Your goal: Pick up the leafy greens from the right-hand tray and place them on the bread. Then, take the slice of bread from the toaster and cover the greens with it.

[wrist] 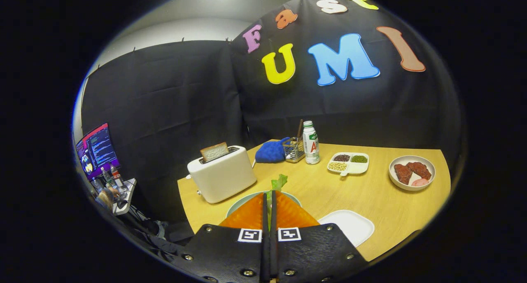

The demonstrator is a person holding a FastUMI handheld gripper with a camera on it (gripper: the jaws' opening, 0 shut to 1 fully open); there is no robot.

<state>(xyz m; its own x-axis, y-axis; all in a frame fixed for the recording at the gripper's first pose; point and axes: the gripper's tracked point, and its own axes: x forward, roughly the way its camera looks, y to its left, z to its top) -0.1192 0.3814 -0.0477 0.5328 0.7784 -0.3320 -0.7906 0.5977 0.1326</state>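
Note:
My gripper (269,194) is shut on the leafy greens (279,181), whose green frilly edge sticks up past the fingertips. Right below and beyond the fingers lies a pale round plate (241,201), mostly hidden by them; the bread on it is out of sight behind the fingers. To the left of the plate stands a white toaster (221,173) with a slice of bread (214,151) sticking up out of its slot. The white right-hand tray (349,225) lies bare just right of the fingers.
At the back of the wooden table (370,192) are a blue oven mitt (271,150), a wire caddy (293,149), a white bottle (311,143), a divided dish of beans (348,162) and a bowl of meat slices (411,172). A monitor (97,150) stands off the table's left.

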